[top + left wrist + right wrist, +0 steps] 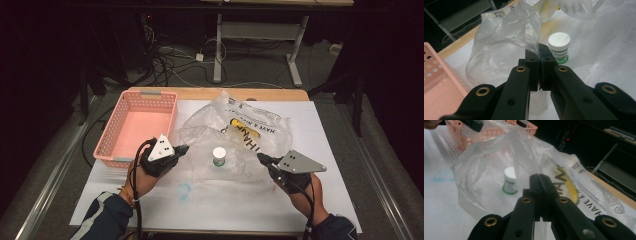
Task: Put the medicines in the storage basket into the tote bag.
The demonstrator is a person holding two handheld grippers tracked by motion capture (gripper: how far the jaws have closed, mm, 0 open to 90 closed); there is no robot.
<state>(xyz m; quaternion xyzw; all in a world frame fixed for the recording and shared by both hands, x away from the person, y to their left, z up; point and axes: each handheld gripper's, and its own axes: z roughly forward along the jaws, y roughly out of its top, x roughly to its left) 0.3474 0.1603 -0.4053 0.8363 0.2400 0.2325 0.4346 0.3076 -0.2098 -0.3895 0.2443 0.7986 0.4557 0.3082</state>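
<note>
A clear plastic bag (pixel 235 132) with yellow print lies crumpled on the white table sheet (pixel 320 150). A small jar (pixel 218 156) with a white cap and green label stands upright at the bag's mouth, between the two grippers. My left gripper (pixel 184 148) is shut on the bag's left edge; in the left gripper view the film (pixel 509 30) rises from the closed jaws, with the jar (pixel 559 47) just beyond. My right gripper (pixel 261 159) is shut on the bag's right edge. In the right gripper view the bag (pixel 499 155) arches over the jar (pixel 510 182).
A pink perforated basket (pixel 120 112) stands empty at the table's left, close behind my left hand. A faint blue ring mark (pixel 184 191) is on the sheet near the front. Beyond the table's wooden far edge (pixel 200 93) are cables and desk legs on a dark floor.
</note>
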